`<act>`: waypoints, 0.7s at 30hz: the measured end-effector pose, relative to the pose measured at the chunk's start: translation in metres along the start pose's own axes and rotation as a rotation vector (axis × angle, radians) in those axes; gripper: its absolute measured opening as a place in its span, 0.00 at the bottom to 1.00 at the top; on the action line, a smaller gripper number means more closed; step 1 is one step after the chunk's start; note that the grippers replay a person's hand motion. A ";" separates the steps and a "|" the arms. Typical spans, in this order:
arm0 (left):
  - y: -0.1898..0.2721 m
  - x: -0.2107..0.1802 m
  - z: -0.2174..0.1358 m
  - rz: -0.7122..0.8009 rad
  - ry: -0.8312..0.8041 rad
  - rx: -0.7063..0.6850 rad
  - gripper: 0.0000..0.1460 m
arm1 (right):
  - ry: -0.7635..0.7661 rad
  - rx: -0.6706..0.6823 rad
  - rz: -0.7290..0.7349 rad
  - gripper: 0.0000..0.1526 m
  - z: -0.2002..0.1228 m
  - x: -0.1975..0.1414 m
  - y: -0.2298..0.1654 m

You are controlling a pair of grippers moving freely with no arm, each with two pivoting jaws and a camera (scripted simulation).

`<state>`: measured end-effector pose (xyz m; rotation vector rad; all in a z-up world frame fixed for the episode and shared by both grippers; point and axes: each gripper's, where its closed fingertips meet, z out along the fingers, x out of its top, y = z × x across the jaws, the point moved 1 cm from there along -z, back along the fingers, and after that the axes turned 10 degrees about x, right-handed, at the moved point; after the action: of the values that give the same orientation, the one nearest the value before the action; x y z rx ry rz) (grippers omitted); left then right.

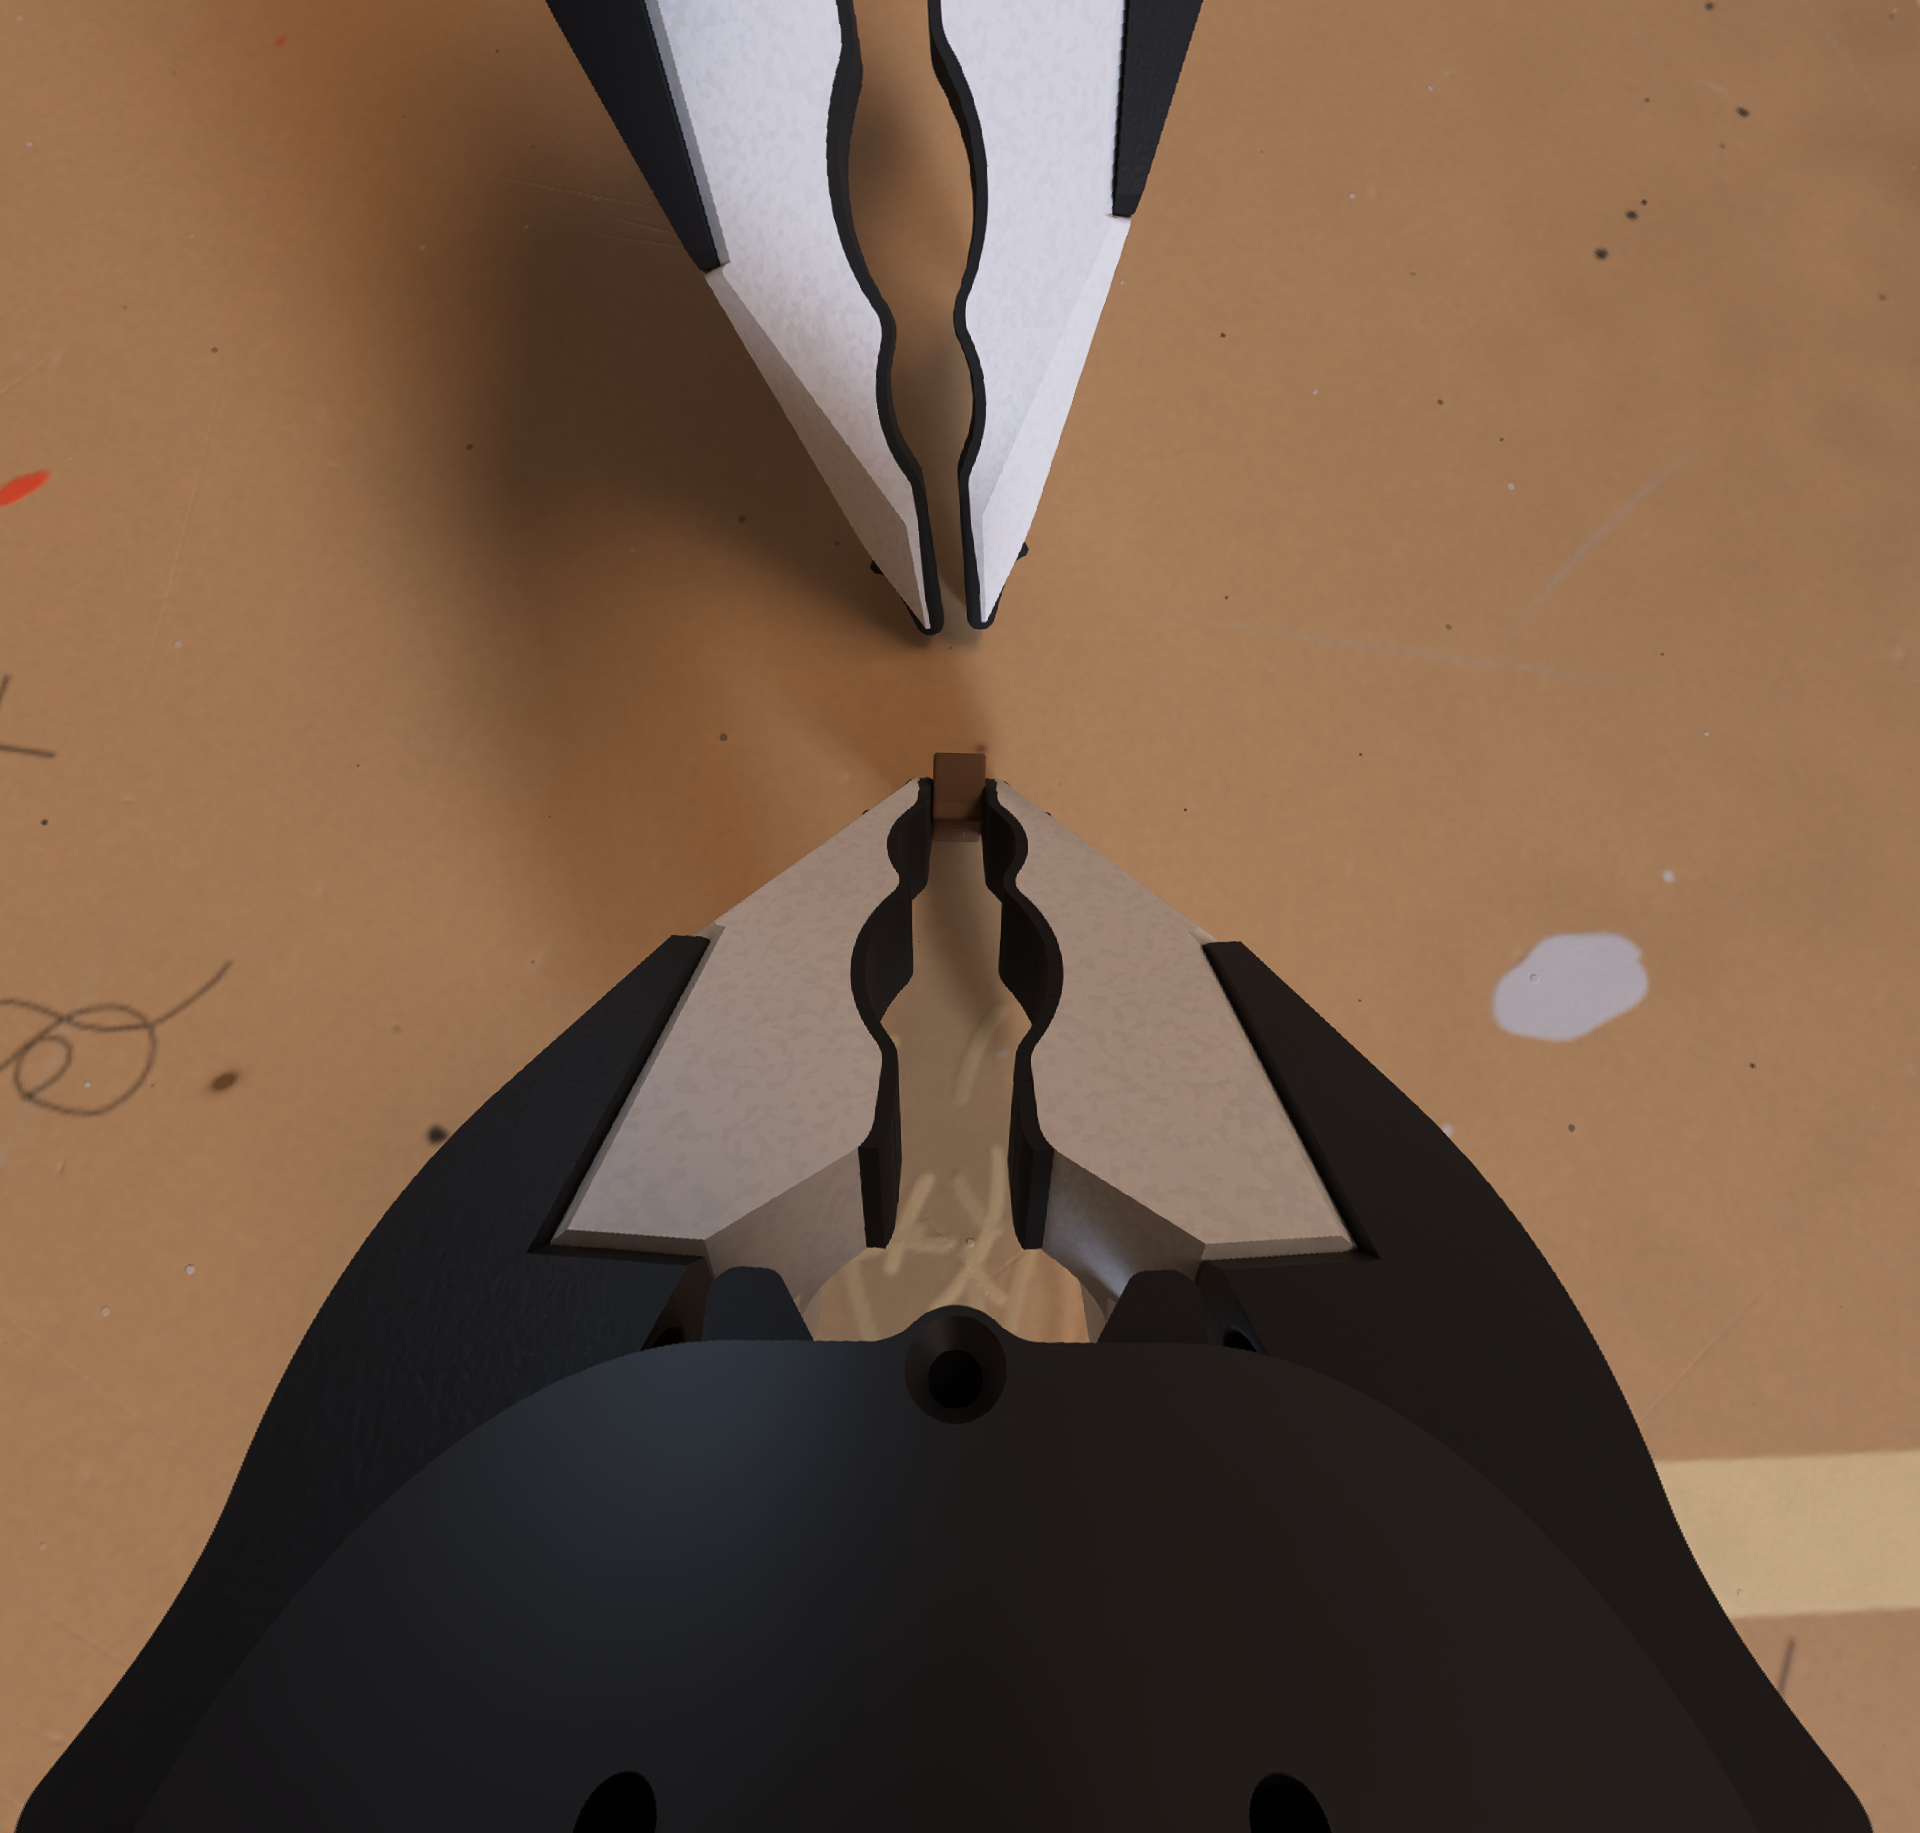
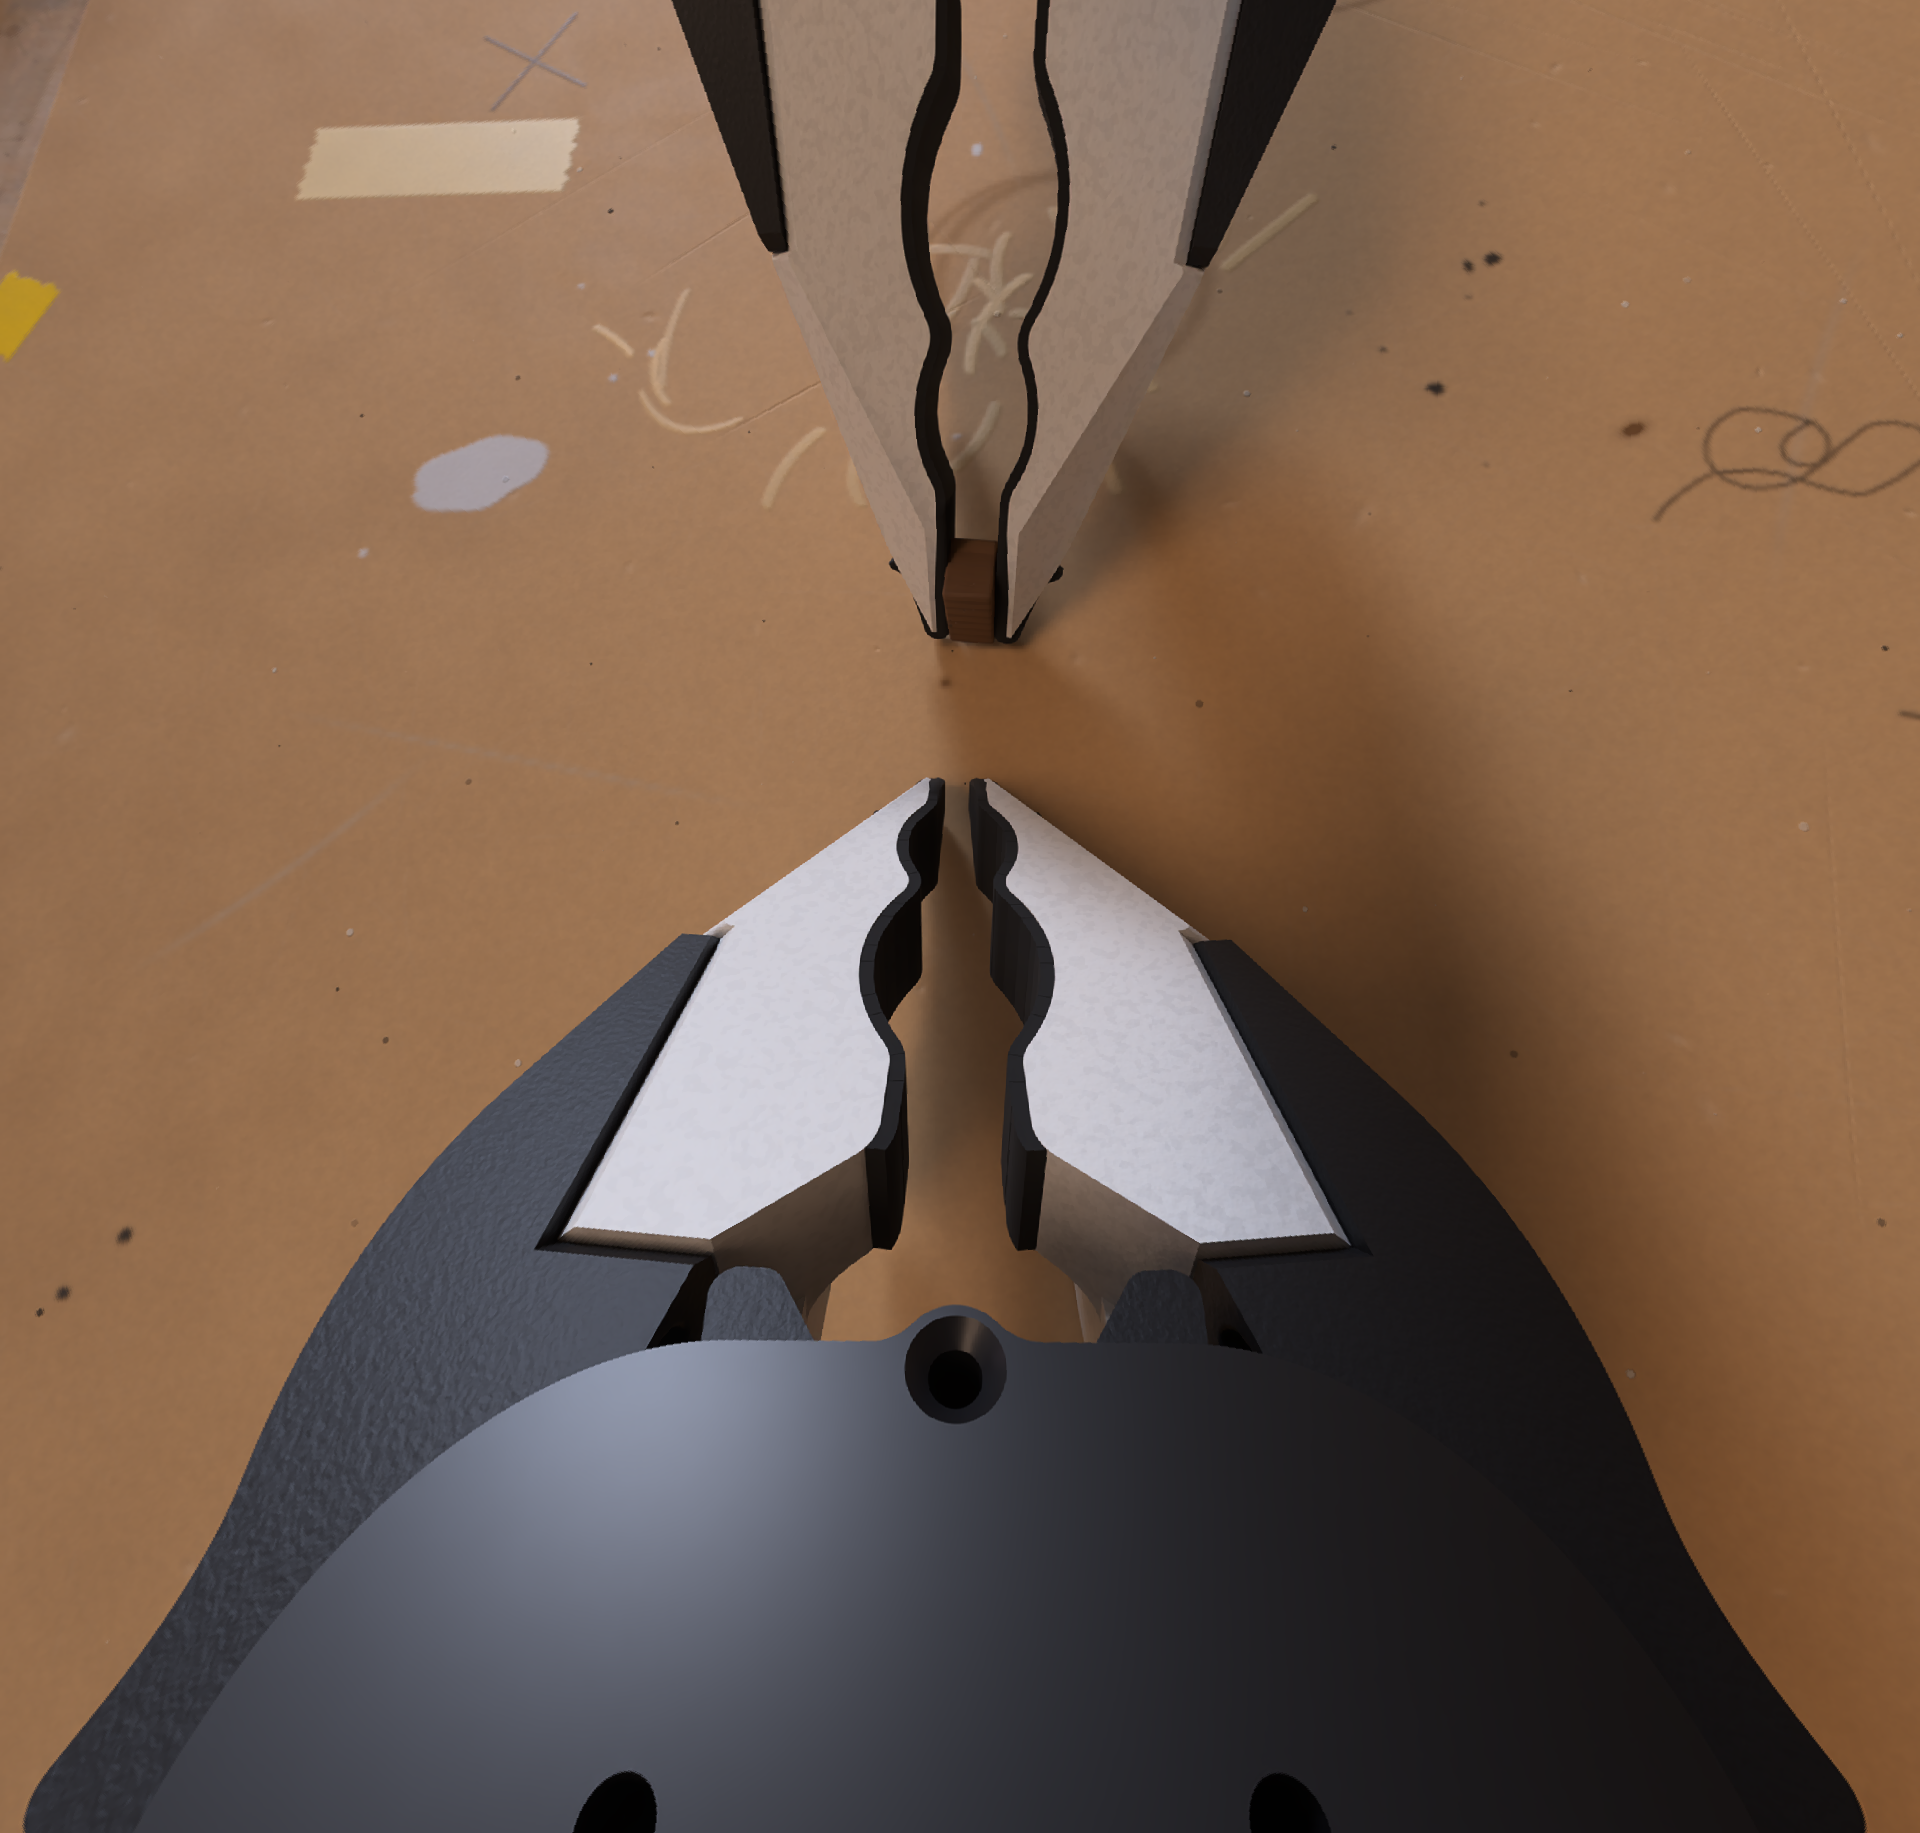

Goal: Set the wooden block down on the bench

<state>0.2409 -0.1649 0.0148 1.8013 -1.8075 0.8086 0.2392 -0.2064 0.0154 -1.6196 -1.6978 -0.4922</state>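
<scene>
We see the left tool (image 1: 958, 791) at the centre of its own view, its tips pinching the block (image 1: 957, 784), a small brown wooden piece that pokes out just past them. In the right wrist view the same block (image 2: 972, 599) sits near the top centre, clamped between the far tool's tips, which stand close above the surface (image 2: 312, 848); whether it touches the board we cannot tell. The right tool (image 2: 957, 796) has its tips drawn almost together with only a thin slit between them, and nothing in it. It points at the left one, tip toward tip, a short way apart.

We judge the block to be light, stiff and not fragile, with flat faces that give the pads a sure hold. Being so small, it is best held across two opposite flat sides at the very tips, as it is now, and it could tip or roll away if let go from any height.

Much is hidden. Only one end and a side of the block show, so its full length is unclear. Its underside is out of sight. Both far tools are cut off at the top edge. Wood shavings (image 2: 675, 370) lie in the upper middle, partly covered.
</scene>
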 end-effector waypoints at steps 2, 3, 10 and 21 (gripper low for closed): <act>0.000 0.000 0.000 0.003 0.000 0.003 0.06 | -0.003 -0.007 -0.007 0.03 0.000 0.000 0.000; 0.000 0.000 0.000 0.006 0.000 0.005 0.06 | -0.002 -0.007 -0.008 0.03 0.000 0.001 0.000; 0.001 0.001 0.001 0.010 0.000 0.009 0.06 | 0.008 -0.021 -0.006 0.00 -0.003 0.001 0.002; -0.002 -0.005 -0.004 0.009 -0.027 0.027 0.06 | 0.046 -0.108 0.069 0.10 -0.013 0.003 0.026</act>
<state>0.2431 -0.1582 0.0147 1.8301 -1.8316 0.8195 0.2677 -0.2104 0.0210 -1.7238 -1.6005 -0.5909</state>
